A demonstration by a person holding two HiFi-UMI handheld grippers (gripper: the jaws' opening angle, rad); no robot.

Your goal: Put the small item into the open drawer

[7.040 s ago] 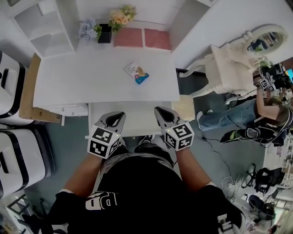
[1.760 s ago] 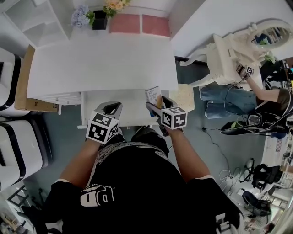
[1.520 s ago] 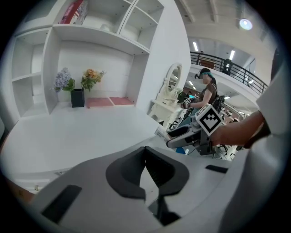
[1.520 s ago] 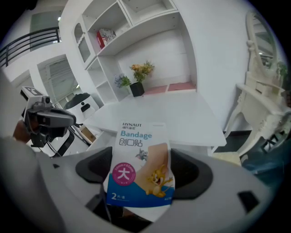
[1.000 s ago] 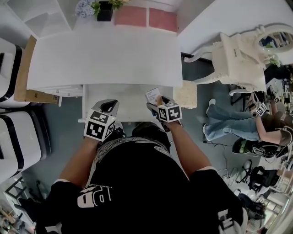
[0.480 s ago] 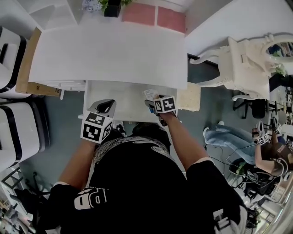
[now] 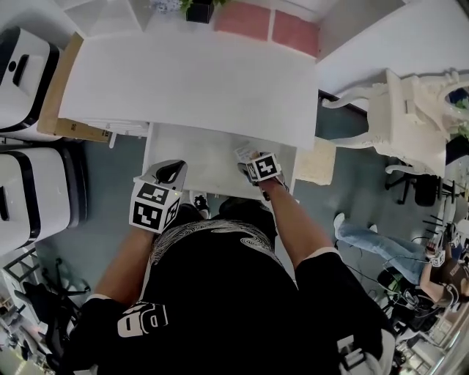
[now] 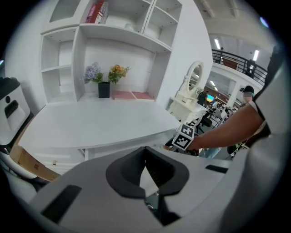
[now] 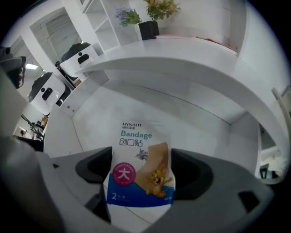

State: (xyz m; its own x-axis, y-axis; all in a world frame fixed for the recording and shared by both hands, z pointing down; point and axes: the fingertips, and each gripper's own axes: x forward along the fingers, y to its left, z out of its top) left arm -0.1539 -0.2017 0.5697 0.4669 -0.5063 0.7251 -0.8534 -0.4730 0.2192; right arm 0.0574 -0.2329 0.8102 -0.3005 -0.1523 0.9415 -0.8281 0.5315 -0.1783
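The small item is a flat bandage packet point(image 9: 141, 166) with a cartoon print, and my right gripper point(image 9: 142, 175) is shut on its lower half. In the head view the packet point(image 7: 243, 153) hangs over the right part of the open white drawer point(image 7: 198, 155), in front of the right gripper's marker cube point(image 7: 262, 167). The drawer floor point(image 9: 136, 107) lies bare under the packet. My left gripper point(image 7: 168, 174) rests at the drawer's front left corner, jaws together and holding nothing. In its own view the left gripper point(image 8: 145, 151) points over the desk.
The white desk top point(image 7: 190, 80) spans above the drawer, with a flower pot point(image 7: 199, 9) and pink pads point(image 7: 271, 22) at its back. White appliances point(image 7: 29, 183) and a cardboard box point(image 7: 69, 128) stand left. An ornate white dressing table point(image 7: 410, 110) stands right.
The packet left the desk top and now sits in my right gripper, which has carried it down over the open drawer. The left gripper has stayed at the drawer's front.
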